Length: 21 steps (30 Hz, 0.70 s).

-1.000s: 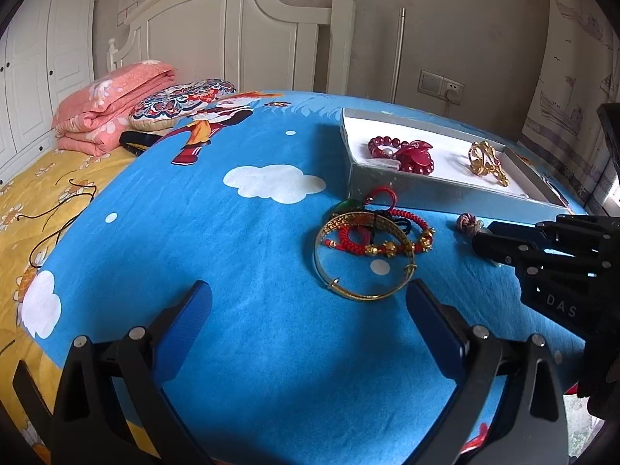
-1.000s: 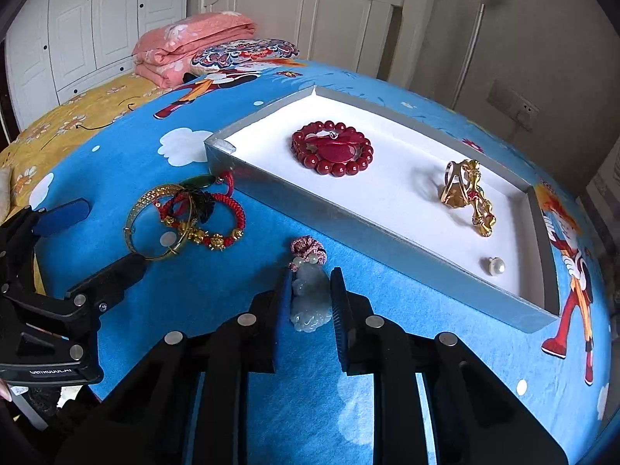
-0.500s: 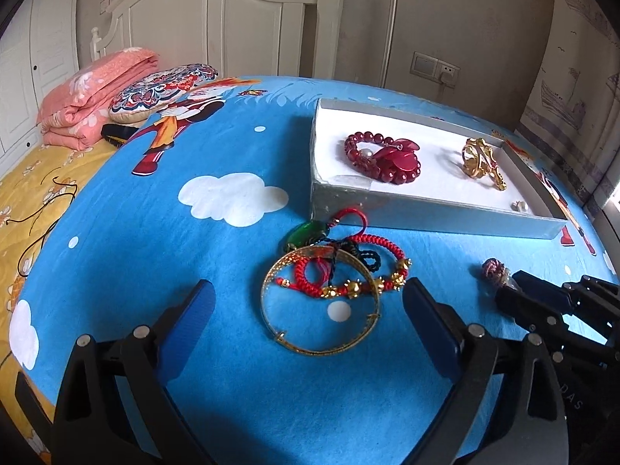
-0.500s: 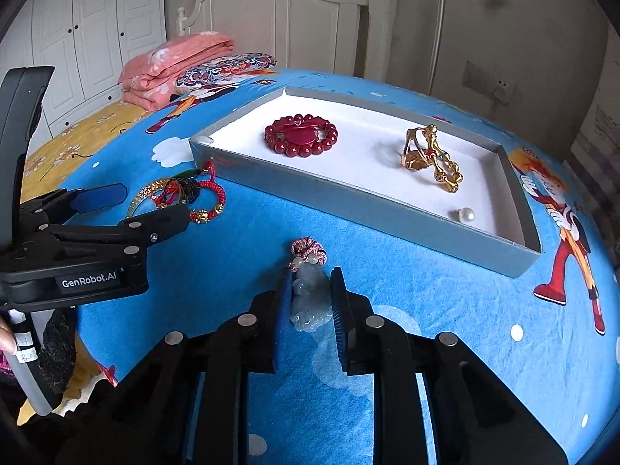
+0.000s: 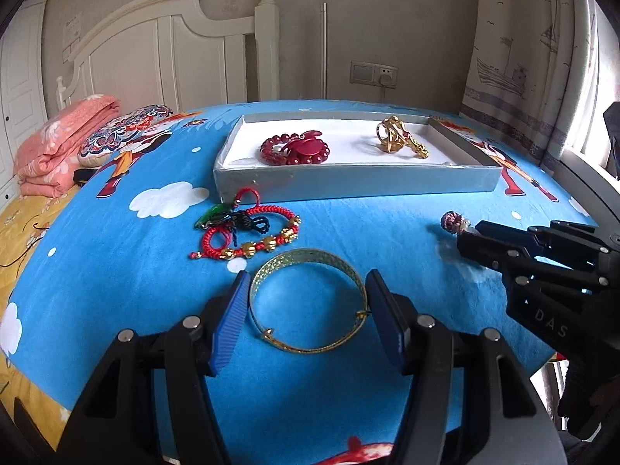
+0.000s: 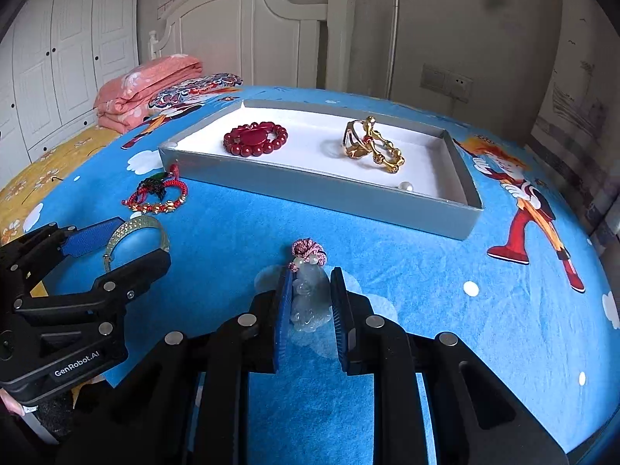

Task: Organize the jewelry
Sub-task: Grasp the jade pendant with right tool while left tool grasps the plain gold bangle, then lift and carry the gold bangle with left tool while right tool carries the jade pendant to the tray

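A gold bangle (image 5: 310,256) lies on the blue bedspread between the blue pads of my left gripper (image 5: 308,302). Its jaws are closing and the pads meet the bangle's two sides. My right gripper (image 6: 312,275) is shut on a pale jade pendant (image 6: 310,304) with a pink knot (image 6: 308,250) sticking out ahead. A red cord bracelet (image 5: 248,232) with gold beads and a green piece lies just beyond the bangle. The grey tray (image 5: 348,182) holds a red bead bracelet (image 5: 294,151), a gold piece (image 5: 399,139) and a pearl (image 6: 405,186).
A folded pink quilt (image 5: 58,147) and a patterned pillow (image 5: 124,131) lie at the far left by the white headboard (image 5: 174,50). Wardrobe doors (image 6: 58,62) stand on the left and a curtain (image 5: 534,77) on the right. The bed's edge runs close under both grippers.
My left jaws have narrowed from wide open onto the bangle. The bangle, which overlapped the red cord bracelet, now lies apart from it. My right gripper has swung sideways, still holding the pendant.
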Motion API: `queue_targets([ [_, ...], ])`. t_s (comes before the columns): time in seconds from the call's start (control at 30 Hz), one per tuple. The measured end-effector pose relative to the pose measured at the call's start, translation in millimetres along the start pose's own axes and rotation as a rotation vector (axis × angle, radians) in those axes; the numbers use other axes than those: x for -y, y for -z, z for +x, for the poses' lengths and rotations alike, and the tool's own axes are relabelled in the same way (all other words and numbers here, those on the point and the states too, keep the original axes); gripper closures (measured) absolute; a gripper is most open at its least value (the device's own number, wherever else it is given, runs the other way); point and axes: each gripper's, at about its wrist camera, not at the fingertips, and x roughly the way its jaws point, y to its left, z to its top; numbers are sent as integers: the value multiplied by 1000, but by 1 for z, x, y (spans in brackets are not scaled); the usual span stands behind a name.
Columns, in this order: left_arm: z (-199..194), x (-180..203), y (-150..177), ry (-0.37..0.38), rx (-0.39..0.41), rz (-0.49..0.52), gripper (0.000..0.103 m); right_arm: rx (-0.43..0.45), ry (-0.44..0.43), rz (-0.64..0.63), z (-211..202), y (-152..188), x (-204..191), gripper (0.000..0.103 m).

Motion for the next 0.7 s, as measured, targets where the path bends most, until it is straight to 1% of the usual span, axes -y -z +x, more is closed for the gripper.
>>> queue_targets([
  [0.13, 5, 9, -2, 2, -2, 17, 43, 1, 14, -3, -3, 5, 5, 83],
  [0.3, 6, 10, 1, -18, 10, 21, 31, 9, 15, -5, -2, 6, 5, 82],
  [0.37, 7, 8, 1, -17, 9, 14, 29, 12, 16, -1, -2, 7, 6, 81],
  [0.7, 6, 8, 2, -19, 18, 10, 29, 30, 22, 11, -2, 8, 4, 81],
])
